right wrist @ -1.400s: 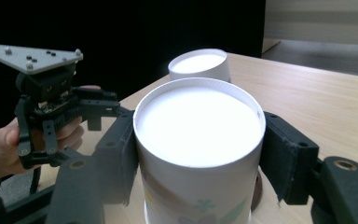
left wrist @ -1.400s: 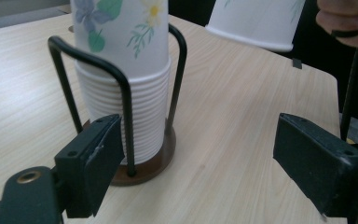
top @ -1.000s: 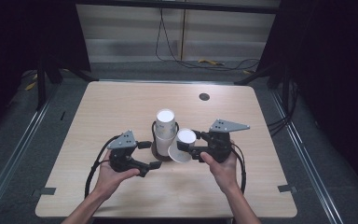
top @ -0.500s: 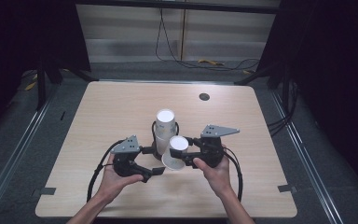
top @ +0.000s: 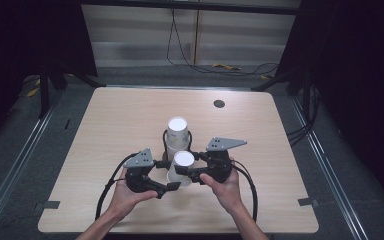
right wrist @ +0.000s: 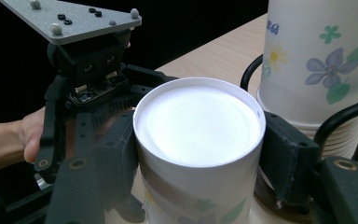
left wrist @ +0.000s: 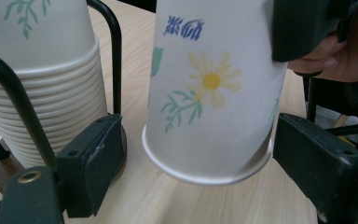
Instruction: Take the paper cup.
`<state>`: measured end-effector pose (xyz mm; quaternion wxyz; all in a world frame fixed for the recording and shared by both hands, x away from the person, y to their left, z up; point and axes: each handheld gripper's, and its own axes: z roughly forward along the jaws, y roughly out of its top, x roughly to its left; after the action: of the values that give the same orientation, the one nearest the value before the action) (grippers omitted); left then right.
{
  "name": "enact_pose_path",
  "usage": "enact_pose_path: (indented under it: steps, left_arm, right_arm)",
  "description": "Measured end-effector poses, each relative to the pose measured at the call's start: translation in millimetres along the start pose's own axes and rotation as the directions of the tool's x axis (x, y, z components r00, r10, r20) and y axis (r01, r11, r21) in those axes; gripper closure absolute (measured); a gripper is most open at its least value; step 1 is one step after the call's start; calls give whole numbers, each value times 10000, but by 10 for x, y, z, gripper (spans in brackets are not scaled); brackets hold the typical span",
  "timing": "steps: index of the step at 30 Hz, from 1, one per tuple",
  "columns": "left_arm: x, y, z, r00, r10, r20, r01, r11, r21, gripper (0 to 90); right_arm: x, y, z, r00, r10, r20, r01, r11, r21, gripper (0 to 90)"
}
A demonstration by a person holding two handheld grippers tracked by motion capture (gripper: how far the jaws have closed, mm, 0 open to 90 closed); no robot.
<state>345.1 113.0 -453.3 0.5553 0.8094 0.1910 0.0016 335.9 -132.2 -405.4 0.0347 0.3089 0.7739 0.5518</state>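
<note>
Across the middle of the high view lay a pale wooden table (top: 130, 120), its far edge meeting dark floor and a trailing cable at the top of the frame. Near the table's centre stood a stack of paper cups (top: 177, 132), upside down inside a black wire holder (top: 190, 142) on a round brown base. Just below the stack, toward the lower centre of the frame, a single flowered paper cup (top: 180, 167) was held bottom-up and slightly tilted, its rim just above the tabletop in the left gripper view. The right gripper (top: 189, 175), at lower right of centre, had its jaws pressed against both sides of that cup near its closed end. The left gripper (top: 172, 186), at lower left of centre, had its jaws spread wide on either side of the cup's rim, neither pad touching it. A small dark disc (top: 219, 103) sat on the table toward the upper right.
</note>
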Motion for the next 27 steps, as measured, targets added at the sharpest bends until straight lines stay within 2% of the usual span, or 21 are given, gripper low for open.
enact_pose_path:
  steps: [3, 8, 14, 19, 23, 27]
  left_arm:
    - [-10, -6, 16, 10000, 7, 62, -7, 10000, -36, 162]
    - [-16, -11, 26, 10000, 66, 70, -66, 10000, -23, 169]
    - [-7, -42, 47, 9996, -190, 186, 194, 9996, -222, 198]
    - [-8, -39, 46, 9998, -98, 155, 104, 9994, -327, 215]
    - [-4, -40, 55, 9997, -184, 160, 189, 9992, -342, 203]
    - [-10, -38, 42, 9996, -70, 266, 80, 9992, -380, 246]
  right_arm:
    - [7, -9, 28, 10000, 11, -96, -12, 10000, -49, 351]
    - [10, -49, 91, 9999, 41, -116, -39, 9999, 167, 351]
    - [43, -42, 106, 9996, 89, -282, -92, 9999, -107, 353]
    - [45, -43, 106, 9995, 121, -276, -126, 9997, -201, 353]
    - [55, -46, 121, 9994, 102, -326, -108, 9997, -198, 353]
    - [56, -45, 128, 9994, 128, -336, -136, 9997, -220, 353]
